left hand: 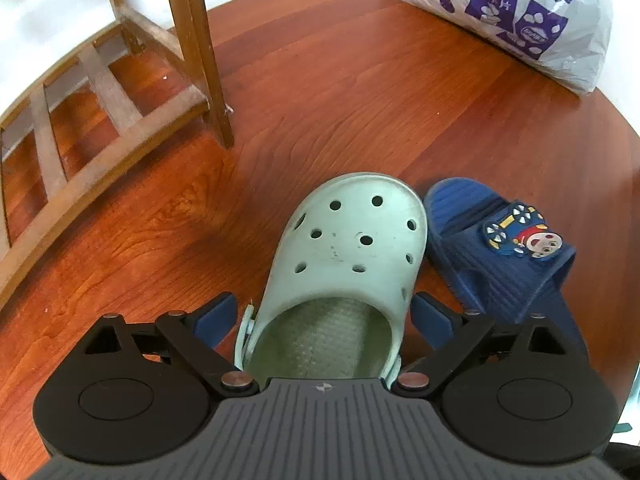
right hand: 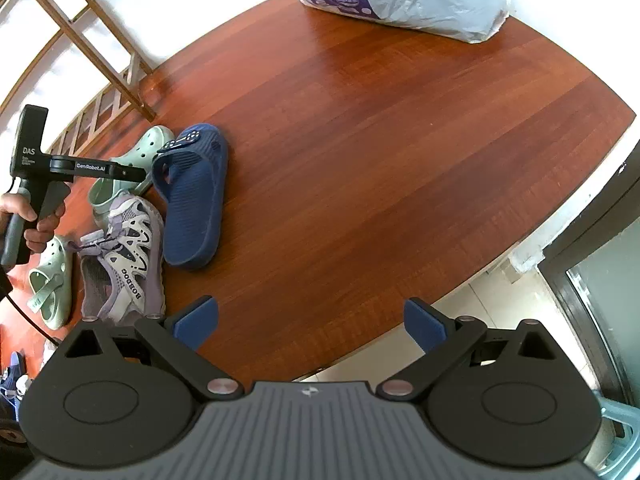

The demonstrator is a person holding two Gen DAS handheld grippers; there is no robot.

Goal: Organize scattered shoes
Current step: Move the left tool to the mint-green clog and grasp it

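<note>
A pale green clog [left hand: 348, 240] lies on the wood floor, heel toward me, between the fingers of my left gripper [left hand: 324, 316]. The blue pads [left hand: 216, 316] stand close beside its sides without squeezing it, so the gripper is open. A navy slide [left hand: 500, 272] with a cartoon charm lies against the clog's right. In the right wrist view the left gripper [right hand: 138, 178] hangs over that clog [right hand: 150, 146], beside the slide [right hand: 192, 208], a lilac sneaker [right hand: 128, 256] and a second green clog [right hand: 52, 284]. My right gripper [right hand: 312, 320] is open and empty over bare floor.
A wooden furniture frame [left hand: 200, 60] stands at the left, its leg near the clog's toe. A white plastic bag with purple print [left hand: 520, 20] sits at the far right. A hand [right hand: 40, 220] holds the left gripper's handle. White tiles [right hand: 500, 300] and a dark door frame [right hand: 592, 280] border the wood at right.
</note>
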